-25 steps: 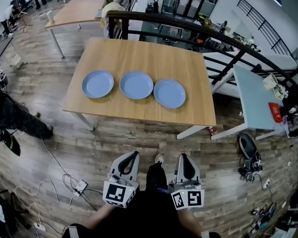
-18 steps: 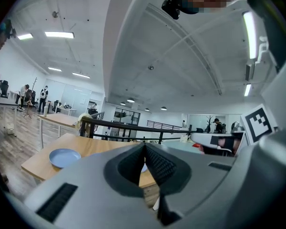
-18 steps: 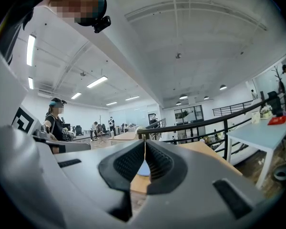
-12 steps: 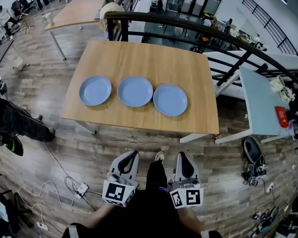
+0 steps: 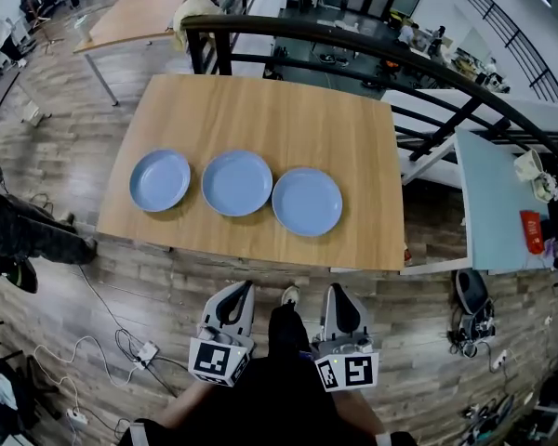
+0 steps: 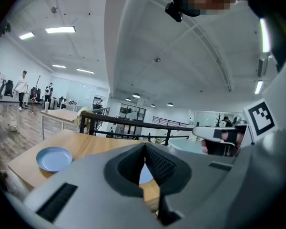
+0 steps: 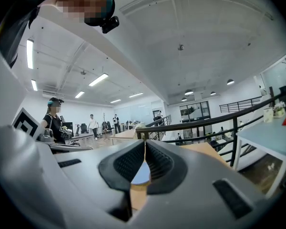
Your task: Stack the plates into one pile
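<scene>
The left claw [image 5: 241,293] and right claw [image 5: 337,292] were pressed together, empty. The worktop [image 5: 279,114] had drawn nearer. Its three plates [image 5: 237,182] remained unstacked.

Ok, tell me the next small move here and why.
Probably bring the right hand-held gripper forward to the near edge of the table and open its jaws toward the right plate. That plate, the middle plate and the left plate lie side by side, none stacked. The right and the left hand-held gripper are shut, empty and short of the table.
</scene>
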A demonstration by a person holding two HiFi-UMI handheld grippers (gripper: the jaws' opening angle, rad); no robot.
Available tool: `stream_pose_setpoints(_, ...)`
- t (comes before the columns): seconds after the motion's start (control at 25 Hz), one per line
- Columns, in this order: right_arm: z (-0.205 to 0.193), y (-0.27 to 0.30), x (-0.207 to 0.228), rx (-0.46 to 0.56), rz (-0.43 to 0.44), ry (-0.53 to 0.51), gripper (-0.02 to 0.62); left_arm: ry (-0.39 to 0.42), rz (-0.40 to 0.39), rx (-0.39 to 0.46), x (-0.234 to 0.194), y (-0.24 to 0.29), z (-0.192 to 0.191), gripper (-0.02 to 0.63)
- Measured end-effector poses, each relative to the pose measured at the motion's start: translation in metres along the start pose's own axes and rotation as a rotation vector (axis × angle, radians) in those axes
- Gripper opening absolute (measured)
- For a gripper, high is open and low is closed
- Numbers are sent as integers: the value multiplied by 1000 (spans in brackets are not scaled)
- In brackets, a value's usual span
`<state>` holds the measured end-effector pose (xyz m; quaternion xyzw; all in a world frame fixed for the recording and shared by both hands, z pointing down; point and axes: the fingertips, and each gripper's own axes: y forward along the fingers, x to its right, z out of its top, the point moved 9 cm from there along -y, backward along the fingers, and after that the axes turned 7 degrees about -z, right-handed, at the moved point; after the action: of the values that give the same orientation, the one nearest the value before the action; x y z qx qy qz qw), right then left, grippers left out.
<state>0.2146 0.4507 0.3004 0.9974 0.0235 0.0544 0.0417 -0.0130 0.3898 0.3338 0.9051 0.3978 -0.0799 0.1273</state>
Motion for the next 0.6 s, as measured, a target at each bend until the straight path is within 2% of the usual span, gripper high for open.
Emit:
stream_pose_setpoints(0.4,4,59,70,-32,61,15,31,-22,73,-31,12,79,8,23)
stream_pose_setpoints(0.6,0,85,100,-51,105,15,31,21,120,-52,20,109,10,23)
